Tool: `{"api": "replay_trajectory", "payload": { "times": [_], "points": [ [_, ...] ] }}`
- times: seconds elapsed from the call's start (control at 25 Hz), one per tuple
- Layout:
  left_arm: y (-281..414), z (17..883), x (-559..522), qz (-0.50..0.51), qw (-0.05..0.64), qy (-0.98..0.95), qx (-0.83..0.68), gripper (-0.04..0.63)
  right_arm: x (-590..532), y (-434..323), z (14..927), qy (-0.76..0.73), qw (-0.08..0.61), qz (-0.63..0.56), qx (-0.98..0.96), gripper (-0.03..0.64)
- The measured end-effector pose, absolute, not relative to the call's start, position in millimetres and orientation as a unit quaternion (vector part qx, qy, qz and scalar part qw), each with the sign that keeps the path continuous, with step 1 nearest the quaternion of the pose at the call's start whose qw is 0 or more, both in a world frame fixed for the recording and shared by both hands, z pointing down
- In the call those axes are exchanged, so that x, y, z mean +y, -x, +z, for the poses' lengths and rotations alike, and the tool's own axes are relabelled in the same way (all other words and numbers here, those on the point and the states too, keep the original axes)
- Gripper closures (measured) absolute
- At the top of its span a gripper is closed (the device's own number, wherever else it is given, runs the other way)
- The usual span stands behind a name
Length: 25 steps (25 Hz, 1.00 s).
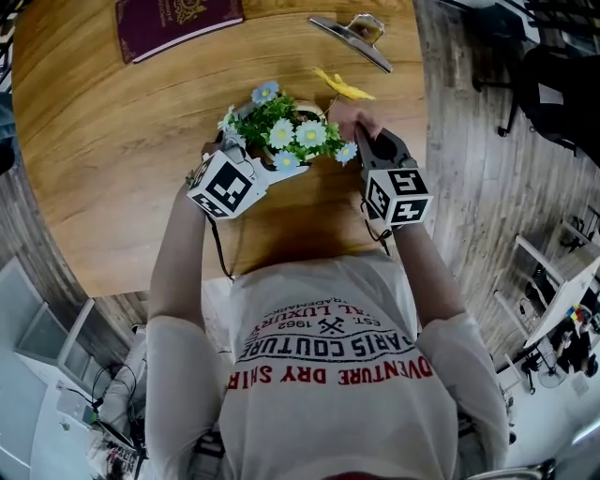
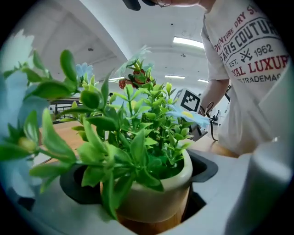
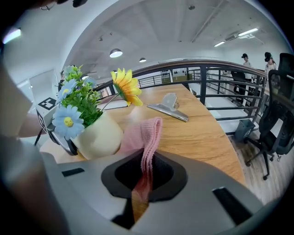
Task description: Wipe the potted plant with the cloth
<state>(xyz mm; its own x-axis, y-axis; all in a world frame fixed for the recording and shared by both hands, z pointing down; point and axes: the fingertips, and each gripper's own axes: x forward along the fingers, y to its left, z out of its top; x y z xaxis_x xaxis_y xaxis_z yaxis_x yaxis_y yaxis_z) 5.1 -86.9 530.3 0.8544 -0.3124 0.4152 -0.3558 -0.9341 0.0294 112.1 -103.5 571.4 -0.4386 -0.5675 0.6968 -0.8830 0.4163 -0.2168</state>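
Observation:
A potted plant (image 1: 286,131) with green leaves and pale blue daisies stands in a cream pot (image 2: 156,197) on the round wooden table (image 1: 112,141). My left gripper (image 1: 258,159) reaches in from the pot's left. Its jaws stand wide, one on each side of the pot, and a dark gap shows beside the right pad (image 2: 204,165). Leaves hide the left pad's contact. My right gripper (image 1: 361,141) sits just right of the plant, shut on a pink cloth (image 3: 147,142) that stands up from its jaws. The cloth hangs close beside the pot (image 3: 98,137).
A yellow artificial flower (image 3: 125,87) lies behind the pot. A metal clip (image 1: 352,37) rests farther back, and a maroon booklet (image 1: 178,23) lies at the far left. The table's curved edge (image 3: 229,156) falls away to the right, with a railing and an office chair (image 3: 275,124) beyond.

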Motion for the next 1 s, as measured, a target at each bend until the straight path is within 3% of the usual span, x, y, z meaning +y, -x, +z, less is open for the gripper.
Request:
{"api": "replay_trajectory", "payload": {
  "times": [0.48, 1.0],
  "points": [
    [-7, 520, -89, 0.200, 0.054, -0.958, -0.199, 0.064, -101, -112, 569, -0.464, 0.273, 0.287, -0.792, 0.580],
    [6, 420, -94, 0.126, 0.089, -0.949, -0.275, 0.064, -89, -97, 513, -0.439, 0.228, 0.252, -0.832, 0.580]
  ]
}}
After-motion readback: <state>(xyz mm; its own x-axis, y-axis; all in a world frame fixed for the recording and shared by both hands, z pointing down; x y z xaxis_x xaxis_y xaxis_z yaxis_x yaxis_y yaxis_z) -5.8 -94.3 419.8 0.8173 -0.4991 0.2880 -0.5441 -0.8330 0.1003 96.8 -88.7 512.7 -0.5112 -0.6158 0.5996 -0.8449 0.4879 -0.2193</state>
